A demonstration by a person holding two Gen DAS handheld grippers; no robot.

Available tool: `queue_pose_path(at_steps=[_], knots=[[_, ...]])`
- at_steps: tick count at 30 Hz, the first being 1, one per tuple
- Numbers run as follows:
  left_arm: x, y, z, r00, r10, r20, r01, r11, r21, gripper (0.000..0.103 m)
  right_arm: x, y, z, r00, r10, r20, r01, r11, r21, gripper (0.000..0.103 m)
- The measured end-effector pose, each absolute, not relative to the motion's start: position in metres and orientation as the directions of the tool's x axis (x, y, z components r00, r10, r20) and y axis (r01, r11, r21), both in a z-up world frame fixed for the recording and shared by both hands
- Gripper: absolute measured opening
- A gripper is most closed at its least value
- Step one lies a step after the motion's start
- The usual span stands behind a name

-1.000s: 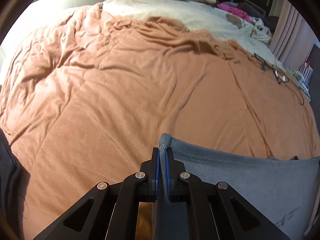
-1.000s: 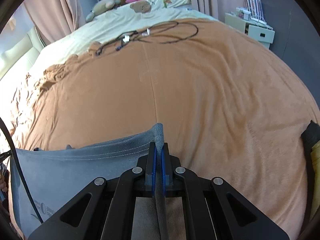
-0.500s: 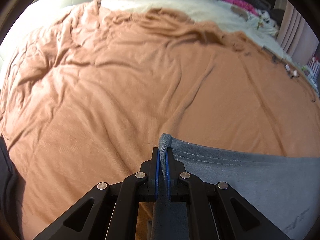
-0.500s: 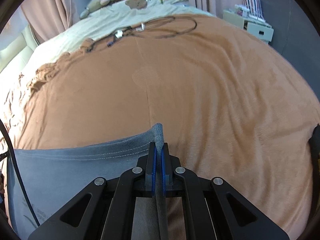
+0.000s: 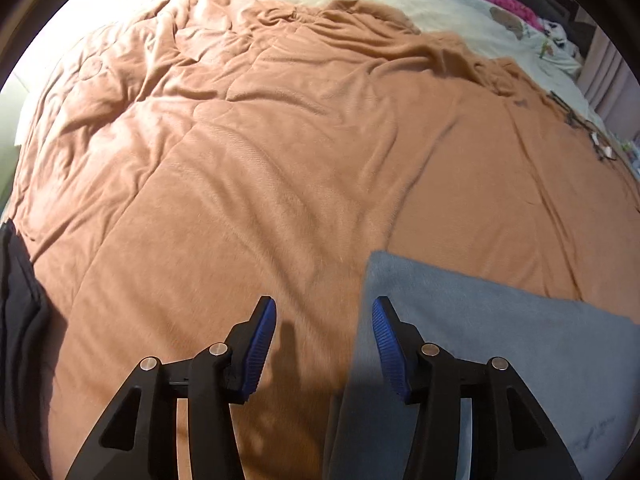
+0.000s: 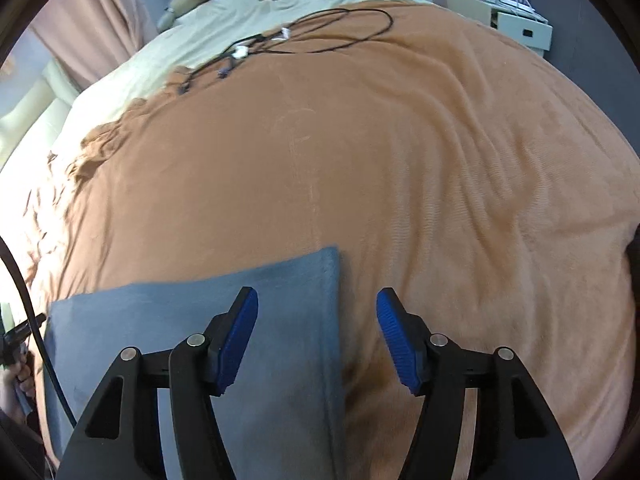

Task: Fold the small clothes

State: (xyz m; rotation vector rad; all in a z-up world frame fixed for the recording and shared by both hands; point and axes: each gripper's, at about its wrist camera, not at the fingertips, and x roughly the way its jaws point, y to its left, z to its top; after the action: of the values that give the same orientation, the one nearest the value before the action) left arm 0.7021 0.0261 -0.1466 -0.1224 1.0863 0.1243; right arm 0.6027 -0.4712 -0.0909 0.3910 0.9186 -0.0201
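Both claws wide, empty: L claw straddles grey garment's left edge, R claw its right edge, long axis left-right on bed.

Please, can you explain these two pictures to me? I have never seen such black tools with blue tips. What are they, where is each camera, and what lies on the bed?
There is no robot here. A person holds one hand tool in each hand, and each tool ends in a two-finger gripper with blue pads. A wide-angle camera sits on each tool and looks forward along its fingers, so the round, bent look comes from the lens.

One picture is from the left gripper, the other from the right gripper. Both are open and hold nothing.

Below them lies a grey garment, flat on an orange-brown blanket that covers the bed. The left gripper is over its left edge, the right gripper over its right edge. Farther away, black cables lie on the blanket, and a dark cloth is at the left edge.
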Motion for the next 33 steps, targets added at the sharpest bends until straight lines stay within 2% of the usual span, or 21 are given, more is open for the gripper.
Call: queue_pose_path(at_steps=[8,23,33], knots=[[0.643,0.017,-0.120,0.496,-0.054,-0.867,-0.095,0.989,-0.116,0.052,0.540,-0.450,-0.065,0.647,0.142,-0.749,0.094,0.960,0.263,0.060],[0.535,-0.012,-0.124,0.488,-0.138,-0.862,0.020,0.989,-0.146,0.052,0.435,-0.416,-0.067,0.625,0.098,-0.775,0.024,0.989,0.144,0.060],[0.478,-0.043,-0.134,0.491,-0.144,-0.859,0.115,0.988,-0.100,0.052,0.384,-0.396,-0.086,0.609,0.175,-0.774,-0.037,0.981,0.193,0.060]])
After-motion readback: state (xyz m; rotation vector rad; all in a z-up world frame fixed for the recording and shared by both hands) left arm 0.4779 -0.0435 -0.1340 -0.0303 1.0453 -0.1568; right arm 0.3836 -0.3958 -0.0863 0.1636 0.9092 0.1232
